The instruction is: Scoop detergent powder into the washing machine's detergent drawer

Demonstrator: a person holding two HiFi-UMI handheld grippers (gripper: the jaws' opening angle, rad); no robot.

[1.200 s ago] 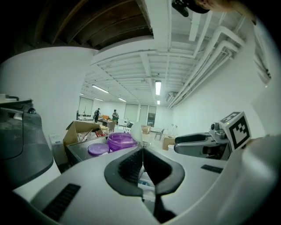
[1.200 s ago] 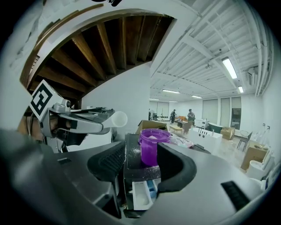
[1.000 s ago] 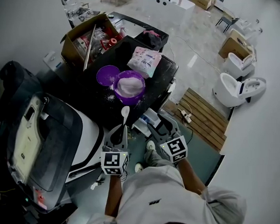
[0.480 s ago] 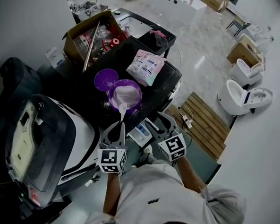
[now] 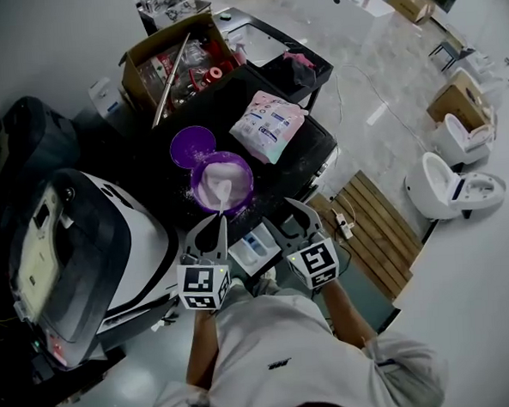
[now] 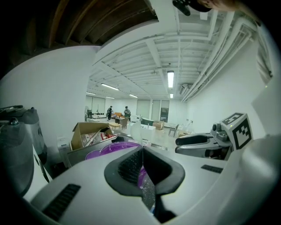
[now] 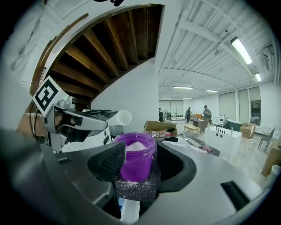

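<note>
An open purple tub (image 5: 222, 181) of white powder stands on the black table (image 5: 311, 147), its lid (image 5: 192, 146) lying beside it. My left gripper (image 5: 214, 228) is shut on a white spoon (image 5: 223, 192), whose bowl sits over the powder. In the left gripper view the spoon (image 6: 136, 132) rises edge-on from the left gripper (image 6: 141, 151), with the tub (image 6: 115, 149) just beyond. My right gripper (image 5: 291, 215) hangs open to the right. In its view the tub (image 7: 137, 156) shows beyond the right gripper (image 7: 136, 166). The white detergent drawer (image 5: 251, 247) lies open between the two grippers, by the washing machine (image 5: 94, 251).
A pink-and-white detergent bag (image 5: 269, 124) lies behind the tub. A cardboard box (image 5: 173, 61) of clutter and a black basket (image 5: 287, 60) stand further back. A wooden slatted platform (image 5: 372, 221) and white toilets (image 5: 449, 186) are on the floor to the right.
The left gripper has carried the spoon forward, from short of the tub to over the powder. The right gripper has moved forward alongside it and stays open.
</note>
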